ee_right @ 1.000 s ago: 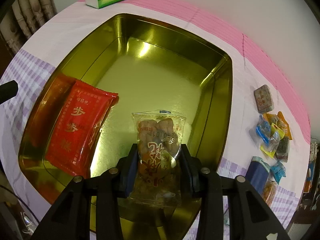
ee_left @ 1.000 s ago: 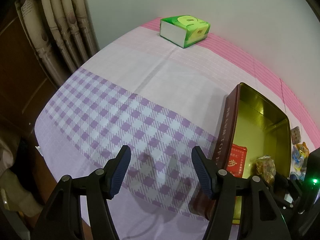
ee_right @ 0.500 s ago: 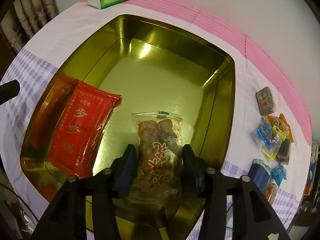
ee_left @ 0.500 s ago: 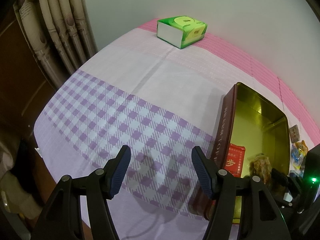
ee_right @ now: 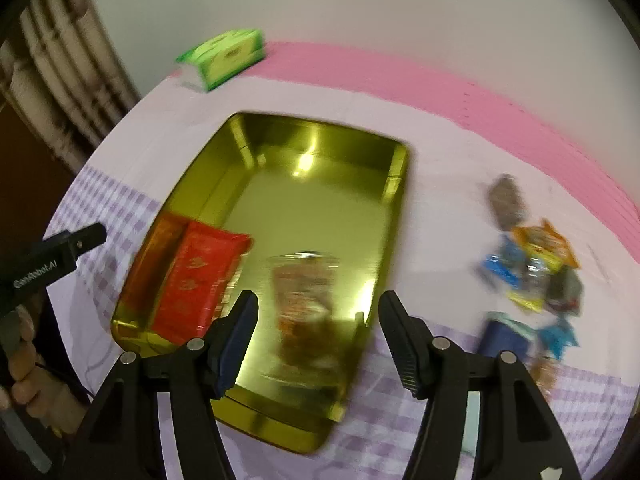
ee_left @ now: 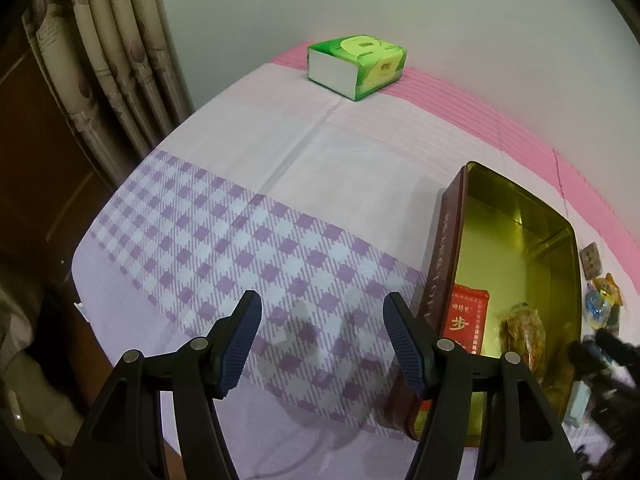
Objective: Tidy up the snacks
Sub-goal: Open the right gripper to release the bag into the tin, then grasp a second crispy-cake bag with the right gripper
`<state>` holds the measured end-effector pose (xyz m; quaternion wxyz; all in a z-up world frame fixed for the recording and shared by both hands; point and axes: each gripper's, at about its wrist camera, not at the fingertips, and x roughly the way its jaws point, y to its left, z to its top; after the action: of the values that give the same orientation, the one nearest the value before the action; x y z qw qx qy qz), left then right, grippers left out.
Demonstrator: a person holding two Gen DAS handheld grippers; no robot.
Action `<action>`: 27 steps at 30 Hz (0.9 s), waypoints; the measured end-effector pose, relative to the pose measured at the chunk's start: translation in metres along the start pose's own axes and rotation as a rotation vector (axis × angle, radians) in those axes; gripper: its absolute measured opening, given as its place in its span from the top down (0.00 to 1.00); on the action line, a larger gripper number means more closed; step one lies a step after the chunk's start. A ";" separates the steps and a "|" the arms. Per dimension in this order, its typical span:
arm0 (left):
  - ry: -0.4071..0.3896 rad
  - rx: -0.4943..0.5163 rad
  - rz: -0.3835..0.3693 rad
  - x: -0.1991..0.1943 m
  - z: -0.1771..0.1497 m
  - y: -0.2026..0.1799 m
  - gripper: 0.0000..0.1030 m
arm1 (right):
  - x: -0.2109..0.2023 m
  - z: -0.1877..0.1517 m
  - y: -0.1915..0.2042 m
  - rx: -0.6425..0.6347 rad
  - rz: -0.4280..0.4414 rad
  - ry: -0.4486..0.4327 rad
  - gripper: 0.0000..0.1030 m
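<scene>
A gold tin box [ee_right: 320, 140] [ee_left: 520, 216] lies open on the table. Inside it are a red snack packet [ee_right: 196, 276] [ee_left: 466, 316] and a clear bag of brown snacks [ee_right: 304, 300] [ee_left: 524, 332]. My right gripper [ee_right: 318, 332] is open and empty, raised above the near end of the tin; the view is blurred. A pile of small wrapped snacks [ee_right: 532, 268] [ee_left: 600, 300] lies right of the tin. My left gripper [ee_left: 322, 340] is open and empty over the checked cloth, left of the tin.
A green tissue box [ee_left: 356, 66] [ee_right: 224, 58] stands at the far edge by the wall. Curtains [ee_left: 108, 60] hang at the left. The table's left edge [ee_left: 80, 280] drops off near my left gripper. A blue packet [ee_right: 500, 336] lies near the pile.
My right gripper opened and let go of the clear snack bag, which now lies in the tin. It then pulled back and up. The left gripper barely moved.
</scene>
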<state>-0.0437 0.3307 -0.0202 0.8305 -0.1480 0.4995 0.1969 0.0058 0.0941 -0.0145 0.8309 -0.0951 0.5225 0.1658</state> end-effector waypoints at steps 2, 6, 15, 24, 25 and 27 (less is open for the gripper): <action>-0.003 0.012 0.004 -0.001 -0.001 -0.003 0.38 | -0.009 -0.004 -0.025 0.042 -0.023 -0.005 0.41; -0.005 0.033 0.007 -0.003 -0.003 -0.009 0.38 | -0.017 -0.019 -0.077 0.123 -0.087 0.007 0.41; -0.026 0.123 0.005 -0.012 -0.011 -0.039 0.37 | -0.009 -0.068 -0.177 0.279 -0.188 0.090 0.41; -0.028 0.190 -0.016 -0.025 -0.019 -0.065 0.37 | 0.007 -0.092 -0.190 0.341 -0.130 0.125 0.41; -0.026 0.197 -0.020 -0.027 -0.020 -0.069 0.37 | 0.010 -0.093 -0.189 0.340 -0.128 0.127 0.41; -0.025 0.215 -0.033 -0.031 -0.023 -0.078 0.37 | 0.014 -0.094 -0.187 0.340 -0.124 0.128 0.41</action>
<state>-0.0370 0.2462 0.0004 0.8510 -0.0636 0.5047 0.1302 0.0029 -0.1085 -0.0706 0.8086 0.0043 0.5881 0.0172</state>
